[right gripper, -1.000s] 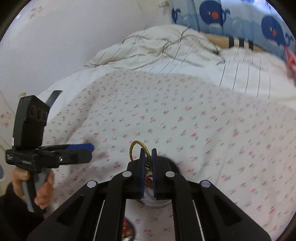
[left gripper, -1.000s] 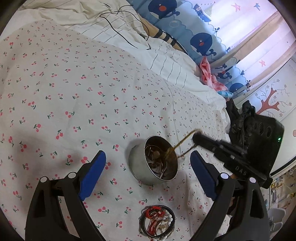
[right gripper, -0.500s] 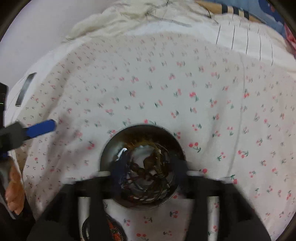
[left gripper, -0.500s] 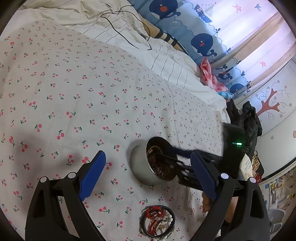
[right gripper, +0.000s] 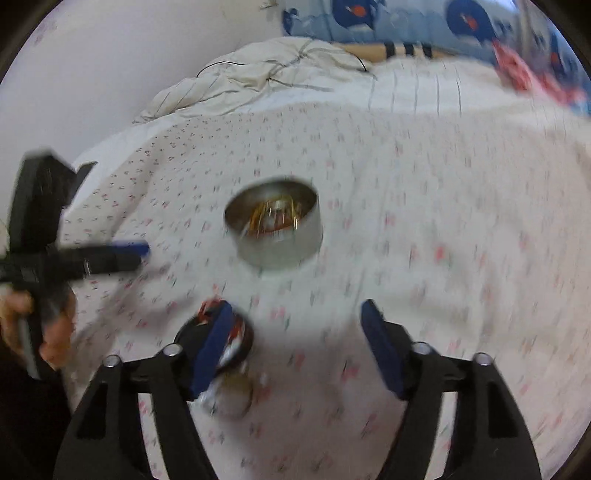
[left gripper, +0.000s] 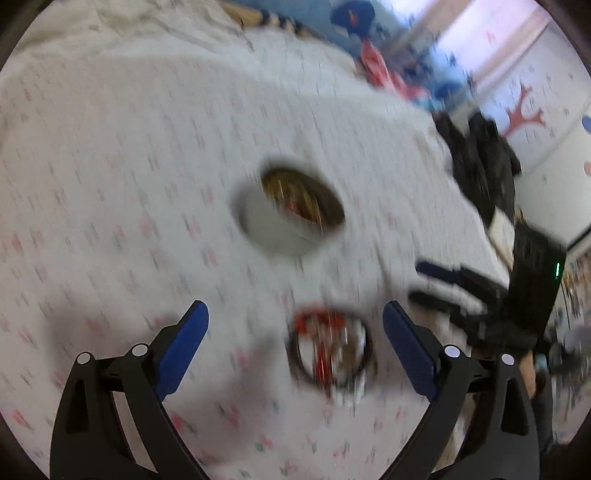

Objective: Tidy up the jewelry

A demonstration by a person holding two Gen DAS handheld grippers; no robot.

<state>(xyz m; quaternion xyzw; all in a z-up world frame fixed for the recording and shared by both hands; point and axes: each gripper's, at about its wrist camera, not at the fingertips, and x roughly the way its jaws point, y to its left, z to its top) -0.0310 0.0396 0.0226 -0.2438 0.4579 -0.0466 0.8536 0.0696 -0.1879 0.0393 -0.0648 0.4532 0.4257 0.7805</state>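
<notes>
one round metal tin (right gripper: 275, 225), gold chains inside, blurred bracelet pile (left gripper: 328, 350) near

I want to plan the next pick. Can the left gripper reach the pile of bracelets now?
Probably yes: the left gripper is open, and the bracelets lie between its fingers with nothing covering them.

A child's bedroom at home: cherry-print bedsheet (right gripper: 406, 177), rumpled duvet (right gripper: 266, 74), whale-pattern curtains (right gripper: 369, 14).

— Where is the tin (right gripper: 275, 225)?
— On the bedsheet (right gripper: 424, 229), ahead of my claws, jewelry inside it.
— And the bangle pile (left gripper: 330, 352)?
— On the sheet, nearer me than the tin.
</notes>
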